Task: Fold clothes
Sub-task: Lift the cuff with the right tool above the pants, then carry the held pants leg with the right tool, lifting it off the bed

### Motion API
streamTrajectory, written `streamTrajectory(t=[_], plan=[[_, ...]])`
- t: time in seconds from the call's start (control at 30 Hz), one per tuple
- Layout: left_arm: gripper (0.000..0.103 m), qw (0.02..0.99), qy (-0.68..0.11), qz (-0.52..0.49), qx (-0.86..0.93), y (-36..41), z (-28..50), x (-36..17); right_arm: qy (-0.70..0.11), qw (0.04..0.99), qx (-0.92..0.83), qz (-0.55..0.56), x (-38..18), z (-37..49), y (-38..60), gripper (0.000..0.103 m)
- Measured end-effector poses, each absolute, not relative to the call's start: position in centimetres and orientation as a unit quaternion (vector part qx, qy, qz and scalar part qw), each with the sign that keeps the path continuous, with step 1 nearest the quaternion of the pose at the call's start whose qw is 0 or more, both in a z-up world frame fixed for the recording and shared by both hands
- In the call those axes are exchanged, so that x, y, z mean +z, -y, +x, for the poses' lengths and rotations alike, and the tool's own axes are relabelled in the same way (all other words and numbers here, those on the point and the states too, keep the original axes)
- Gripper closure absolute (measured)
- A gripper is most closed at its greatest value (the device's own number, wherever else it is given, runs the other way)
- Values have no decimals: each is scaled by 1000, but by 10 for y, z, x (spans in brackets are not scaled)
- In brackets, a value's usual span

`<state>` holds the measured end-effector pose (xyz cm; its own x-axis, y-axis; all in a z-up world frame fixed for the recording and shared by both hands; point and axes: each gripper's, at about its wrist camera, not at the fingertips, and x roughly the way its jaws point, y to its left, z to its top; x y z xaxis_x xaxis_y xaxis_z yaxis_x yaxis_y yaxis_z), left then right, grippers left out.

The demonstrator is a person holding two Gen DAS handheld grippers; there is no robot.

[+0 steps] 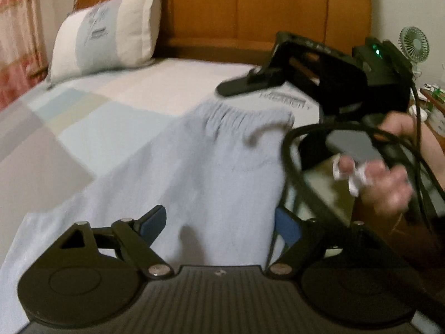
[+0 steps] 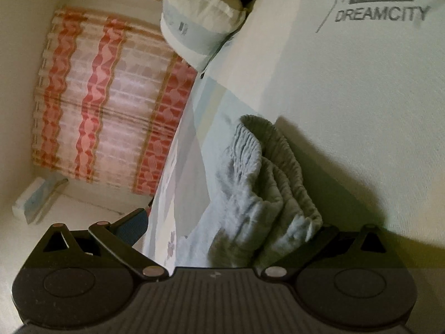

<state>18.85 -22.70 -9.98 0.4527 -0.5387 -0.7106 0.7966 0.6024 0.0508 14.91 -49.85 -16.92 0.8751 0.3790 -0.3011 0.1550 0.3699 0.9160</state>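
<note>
A pale blue-grey garment [image 1: 211, 167] with an elastic waistband [image 1: 244, 114] lies spread along the bed. My left gripper [image 1: 219, 214] hovers over its near part, blue pads [image 1: 154, 222] wide apart and open, nothing pinched. The right gripper [image 1: 242, 83], held by a hand [image 1: 389, 186], hangs just above the waistband at the far end. In the right wrist view the bunched waistband [image 2: 267, 172] lies between the right gripper's [image 2: 226, 220] spread jaws. It covers the right finger, while the left pad [image 2: 133, 225] stands free of the cloth. That gripper is open.
The bed sheet [image 2: 347, 83] carries a printed logo. A pillow [image 1: 108, 33] leans on the wooden headboard [image 1: 250, 14]. Black cables [image 1: 303, 183] loop by the hand. A small fan [image 1: 414, 44] stands at the far right, and a red-striped curtain [image 2: 105, 97] hangs beyond the bed's edge.
</note>
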Motion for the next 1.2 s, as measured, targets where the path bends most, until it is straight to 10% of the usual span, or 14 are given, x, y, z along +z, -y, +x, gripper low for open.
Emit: streamTrajectory(t=[0.73,0.87,1.2], plan=[[18,872,-379,117,-286,110,178,-100,-208,845,-40,491,-171,135,466,20],[18,875,-372,127,-283,102,178,-96,-204,843,-65,494,-187,122,476,77],[18,878,-370,142,-267,75,176,-89,-216,836,-64,500,-187,122,479,78]])
